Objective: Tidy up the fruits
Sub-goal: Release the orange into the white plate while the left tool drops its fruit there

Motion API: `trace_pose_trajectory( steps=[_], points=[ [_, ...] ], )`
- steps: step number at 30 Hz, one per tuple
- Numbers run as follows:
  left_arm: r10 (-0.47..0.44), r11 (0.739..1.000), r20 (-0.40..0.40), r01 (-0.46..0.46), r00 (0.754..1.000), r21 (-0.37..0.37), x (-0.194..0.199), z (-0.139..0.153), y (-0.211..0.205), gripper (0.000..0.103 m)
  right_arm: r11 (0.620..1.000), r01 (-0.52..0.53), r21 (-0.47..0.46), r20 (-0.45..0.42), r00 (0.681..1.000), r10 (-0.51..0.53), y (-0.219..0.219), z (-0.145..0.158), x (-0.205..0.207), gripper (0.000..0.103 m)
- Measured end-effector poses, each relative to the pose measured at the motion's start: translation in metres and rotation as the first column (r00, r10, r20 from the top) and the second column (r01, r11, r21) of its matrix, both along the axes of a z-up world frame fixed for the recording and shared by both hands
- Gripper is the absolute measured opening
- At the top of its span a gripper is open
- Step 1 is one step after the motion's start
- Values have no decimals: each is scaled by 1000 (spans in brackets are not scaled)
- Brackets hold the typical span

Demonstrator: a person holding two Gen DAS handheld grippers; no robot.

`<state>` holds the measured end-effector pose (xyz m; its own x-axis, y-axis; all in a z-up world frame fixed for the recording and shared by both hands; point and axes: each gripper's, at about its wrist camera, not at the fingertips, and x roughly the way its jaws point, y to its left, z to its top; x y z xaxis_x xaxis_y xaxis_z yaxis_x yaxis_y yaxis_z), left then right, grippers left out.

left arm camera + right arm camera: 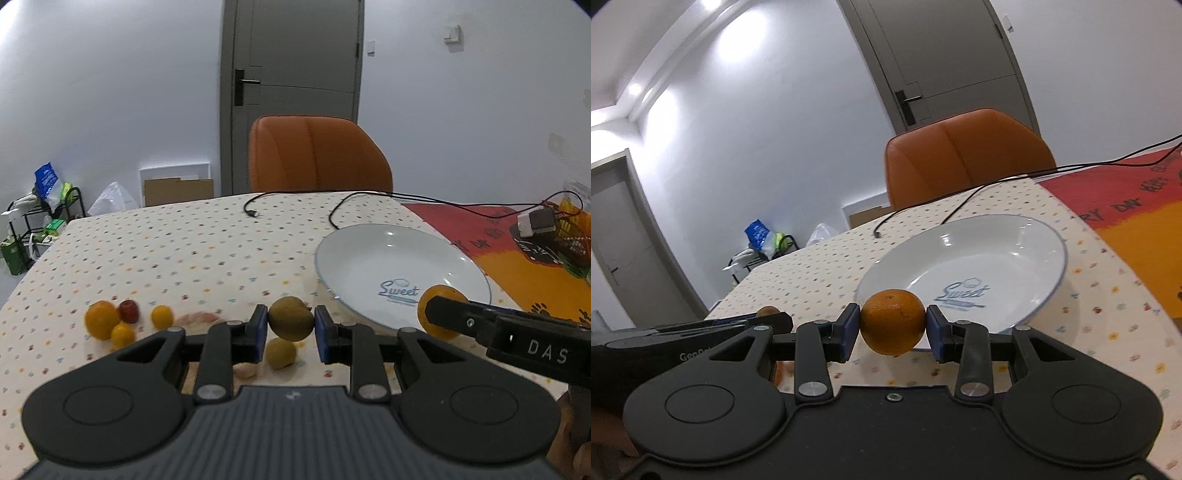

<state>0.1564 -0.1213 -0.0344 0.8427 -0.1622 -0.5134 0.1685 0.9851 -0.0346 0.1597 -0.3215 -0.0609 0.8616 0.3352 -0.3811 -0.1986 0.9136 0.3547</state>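
Observation:
My left gripper (pixel 291 326) is shut on a brown-green kiwi (pixel 290 317), held above the dotted tablecloth. My right gripper (pixel 893 328) is shut on an orange (pixel 892 321) just before the near rim of the white plate (pixel 1015 236) marked "Sweet". In the left wrist view that orange (pixel 432 295) shows at the plate's (pixel 354 243) near right edge behind the right gripper's finger. Below the kiwi lie a yellow-green fruit (pixel 280 353) and a pale one (pixel 246 369). To the left sit an orange (pixel 99 319), a red fruit (pixel 129 310) and two small yellow fruits (pixel 161 316).
An orange chair (pixel 317 155) stands at the table's far side. Black cables (pixel 332 214) cross the far tabletop. A red and orange mat (pixel 517 266) with a wire basket (pixel 572 236) and a charger lies at the right. A rack with bags stands on the floor at left.

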Motion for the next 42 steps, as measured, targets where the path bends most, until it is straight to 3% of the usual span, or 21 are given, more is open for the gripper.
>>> trace_pose_trajectory(
  steps=[18,29,42],
  points=[
    [-64,998,-3,64,998,7,29,-2,-47,25,996,91,-25,-18,996,-92,-30,-7,17,41],
    [-94,995,1,94,996,15,34,3,-65,25,992,122,12,6,992,-122,-44,-2,-4,41],
    [-29,1000,-2,29,1000,-6,25,10,-42,32,994,107,20,-2,994,-107,-37,-3,-13,42]
  ],
)
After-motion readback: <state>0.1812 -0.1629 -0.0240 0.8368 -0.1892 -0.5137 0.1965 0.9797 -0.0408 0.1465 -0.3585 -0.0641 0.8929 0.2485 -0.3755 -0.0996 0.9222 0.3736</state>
